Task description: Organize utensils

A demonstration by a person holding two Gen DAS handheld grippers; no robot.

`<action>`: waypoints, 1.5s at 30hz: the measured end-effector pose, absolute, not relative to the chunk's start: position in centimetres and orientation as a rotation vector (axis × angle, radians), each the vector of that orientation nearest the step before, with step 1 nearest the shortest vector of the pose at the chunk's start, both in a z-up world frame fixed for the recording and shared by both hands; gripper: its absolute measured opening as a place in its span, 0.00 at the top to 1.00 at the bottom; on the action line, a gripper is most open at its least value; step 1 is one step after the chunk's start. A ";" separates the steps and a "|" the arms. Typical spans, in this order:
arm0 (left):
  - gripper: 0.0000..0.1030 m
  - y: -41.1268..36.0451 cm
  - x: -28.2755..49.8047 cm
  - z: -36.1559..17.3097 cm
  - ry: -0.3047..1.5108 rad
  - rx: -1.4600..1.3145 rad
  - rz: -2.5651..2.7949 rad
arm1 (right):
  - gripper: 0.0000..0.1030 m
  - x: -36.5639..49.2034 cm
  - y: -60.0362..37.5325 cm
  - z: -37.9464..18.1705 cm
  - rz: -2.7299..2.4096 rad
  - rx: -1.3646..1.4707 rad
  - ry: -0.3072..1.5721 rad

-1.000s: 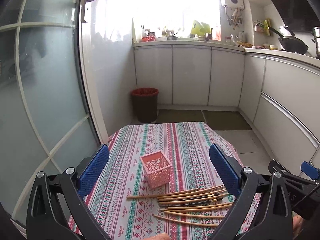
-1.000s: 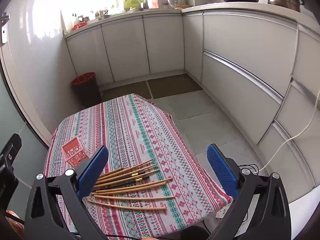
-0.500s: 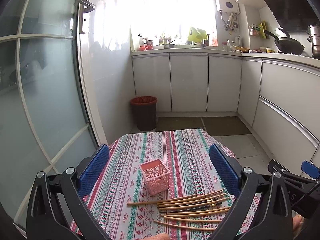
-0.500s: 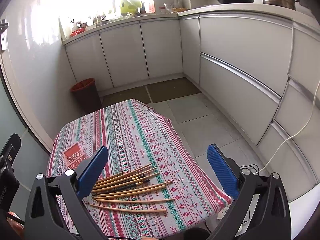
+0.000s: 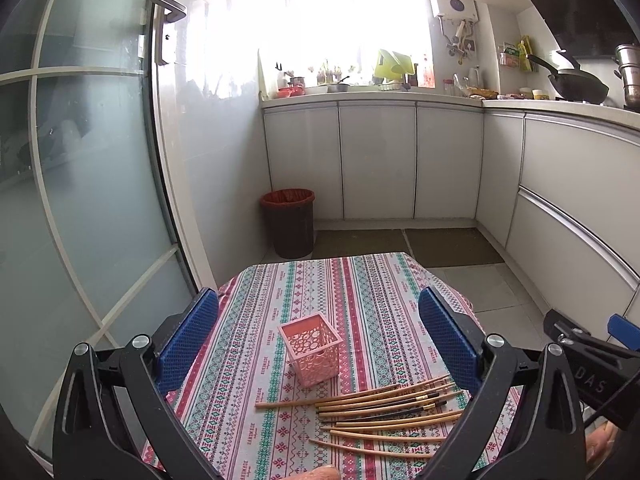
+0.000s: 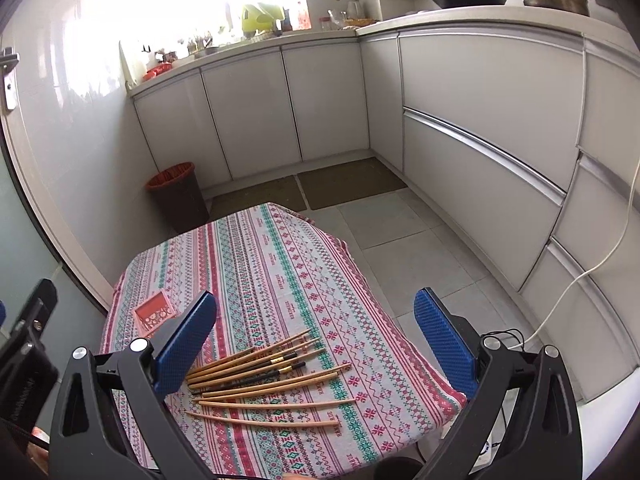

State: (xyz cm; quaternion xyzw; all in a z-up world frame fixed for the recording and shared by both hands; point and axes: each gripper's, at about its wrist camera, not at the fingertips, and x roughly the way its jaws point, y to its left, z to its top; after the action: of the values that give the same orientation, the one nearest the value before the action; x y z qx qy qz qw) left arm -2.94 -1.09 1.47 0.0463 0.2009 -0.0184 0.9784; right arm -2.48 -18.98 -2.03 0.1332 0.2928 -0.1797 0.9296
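Above the cloth-covered desk [image 5: 360, 280], the left claw [image 5: 318, 336] hangs spread and holding nothing, a pink basket [image 5: 310, 354] stands upright just behind the chopsticks [image 5: 384, 412] fanned flat on the cloth, and the right claw [image 6: 314, 338] is likewise spread wide over those chopsticks.

The left gripper [image 5: 318, 334] has two matte black plastic arms, each cut with a long triangular opening and studded with two silver round-head screws. Its fingers [image 5: 188, 336] carry blue pads with a fine dimpled texture — flat, rectangular, rounded at the tips. The right gripper [image 6: 314, 338] is built the same: black arms, silver screws, blue textured pads [image 6: 444, 340]. Seen from the left wrist view, its black side shows pale lettering, partly readable as "DAS". A sliver of bare skin [image 5: 600, 442] shows beside it.
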 end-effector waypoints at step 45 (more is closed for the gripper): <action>0.07 -0.8 -2.3 1.1 0.429 0.098 -0.029 | 0.07 -2.2 -19.3 -2.5 -0.360 0.287 0.619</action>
State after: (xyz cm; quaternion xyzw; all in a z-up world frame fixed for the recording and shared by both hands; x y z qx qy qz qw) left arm -2.34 -0.80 1.09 0.0488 0.2125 -0.0145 0.9758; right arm -2.15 -19.33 -2.47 0.1399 0.3017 -0.1754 0.9266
